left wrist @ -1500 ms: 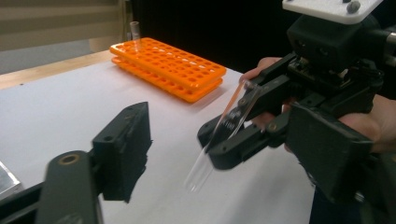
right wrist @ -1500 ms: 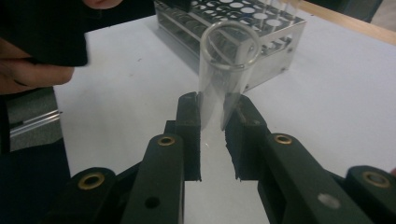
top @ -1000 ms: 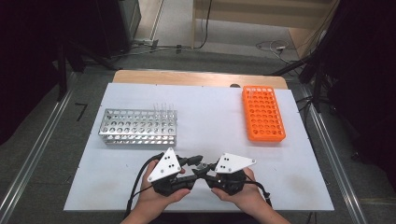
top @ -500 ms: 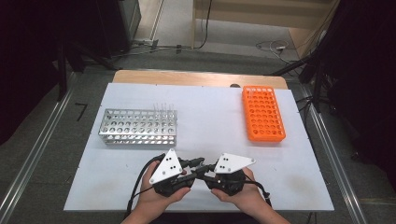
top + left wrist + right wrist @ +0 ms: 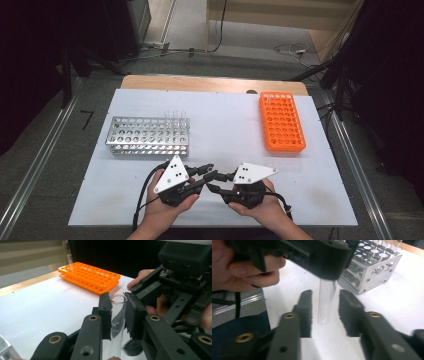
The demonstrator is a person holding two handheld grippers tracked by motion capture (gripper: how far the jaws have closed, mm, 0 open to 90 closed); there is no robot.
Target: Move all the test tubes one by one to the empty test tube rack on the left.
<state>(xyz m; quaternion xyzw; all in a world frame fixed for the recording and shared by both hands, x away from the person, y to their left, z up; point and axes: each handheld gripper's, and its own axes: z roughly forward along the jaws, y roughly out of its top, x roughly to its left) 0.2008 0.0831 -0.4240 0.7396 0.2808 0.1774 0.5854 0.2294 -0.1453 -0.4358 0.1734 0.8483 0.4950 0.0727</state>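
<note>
White table top (image 5: 225, 125), dark floor and cabling behind. High view: left gripper (image 5: 197, 176) and right gripper (image 5: 216, 181) meet nose to nose at the near edge, held in a person's hands; metal rack (image 5: 148, 136) with a few clear tubes stands beyond the left fingers, orange rack (image 5: 281, 121) well beyond the right fingers. Left gripper view: glass test tube (image 5: 117, 322) upright between the two pads, which press its sides just under the rim, so clamped on it; one tube stands in the orange rack (image 5: 90, 277) behind the fingertips. Right gripper view: test tube (image 5: 325, 301) hangs from the other gripper, its lower end between the right fingers (image 5: 305, 306), which stand apart on either side without touching. Step judged: a hand-over, left to right. Next move calls for the right fingers to close on the lower tube before the left lets go. Nothing stands in the way; metal rack (image 5: 372, 267) lies just past the fingertips.
</note>
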